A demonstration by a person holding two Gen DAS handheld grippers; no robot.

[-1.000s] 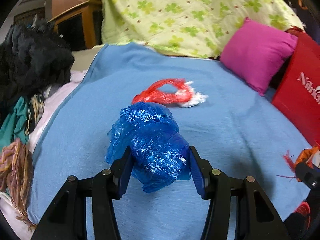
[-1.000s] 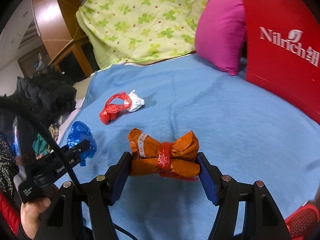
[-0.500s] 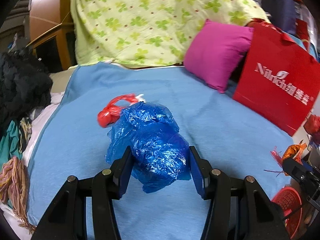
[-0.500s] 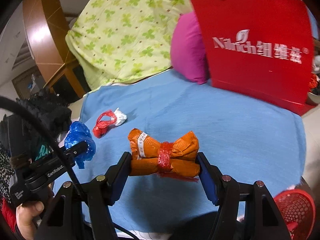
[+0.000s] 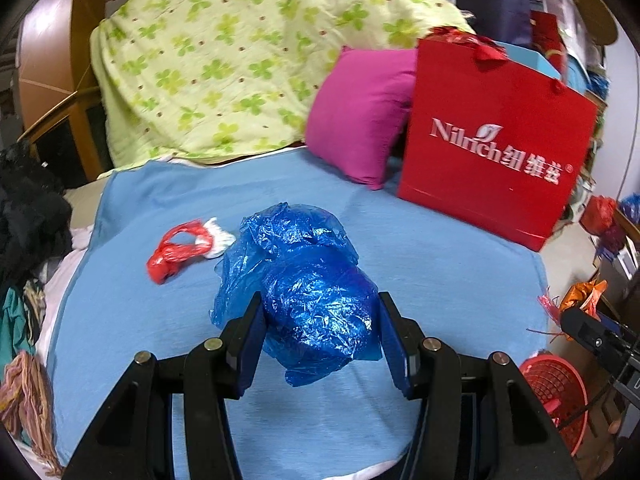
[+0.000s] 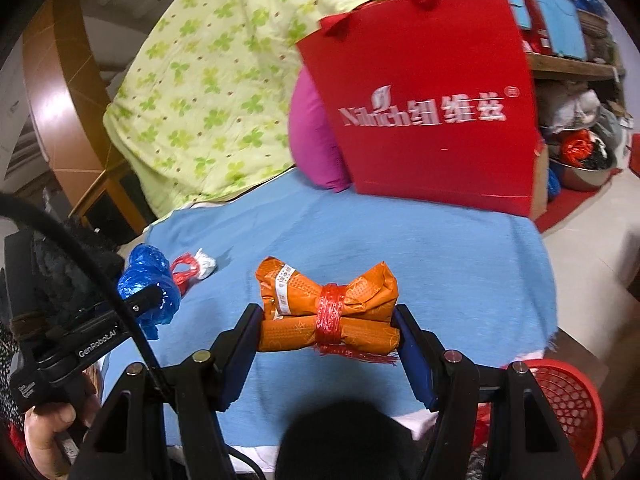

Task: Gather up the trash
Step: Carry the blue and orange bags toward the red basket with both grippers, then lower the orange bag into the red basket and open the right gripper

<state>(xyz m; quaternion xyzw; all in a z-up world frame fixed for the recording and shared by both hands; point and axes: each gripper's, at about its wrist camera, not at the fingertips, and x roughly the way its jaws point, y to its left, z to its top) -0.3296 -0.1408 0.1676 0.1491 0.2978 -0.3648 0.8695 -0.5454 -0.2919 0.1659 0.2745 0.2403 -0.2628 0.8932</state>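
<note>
My left gripper point(image 5: 320, 332) is shut on a crumpled blue plastic bag point(image 5: 308, 288) and holds it above the blue bed cover point(image 5: 440, 256). The bag also shows in the right wrist view point(image 6: 148, 288). My right gripper point(image 6: 326, 332) is shut on an orange wrapped bundle tied with red string point(image 6: 328, 308), held above the cover's near edge. A red plastic scrap with a white wad point(image 5: 184, 246) lies on the cover, left of the blue bag. A red mesh basket point(image 6: 568, 404) stands on the floor at the lower right, and also shows in the left wrist view point(image 5: 554, 396).
A red Nilrich paper bag point(image 5: 492, 152) stands on the bed's far right, against a magenta pillow point(image 5: 360, 116). A green clover quilt point(image 5: 248, 52) is heaped behind. Dark clothes point(image 5: 28, 216) pile at the left. Cluttered shelves and a metal bowl point(image 6: 584, 168) are at the right.
Both grippers have pulled back and swung right with their loads. The red paper bag and the red basket have come into fuller view. The red scrap has stayed on the cover.
</note>
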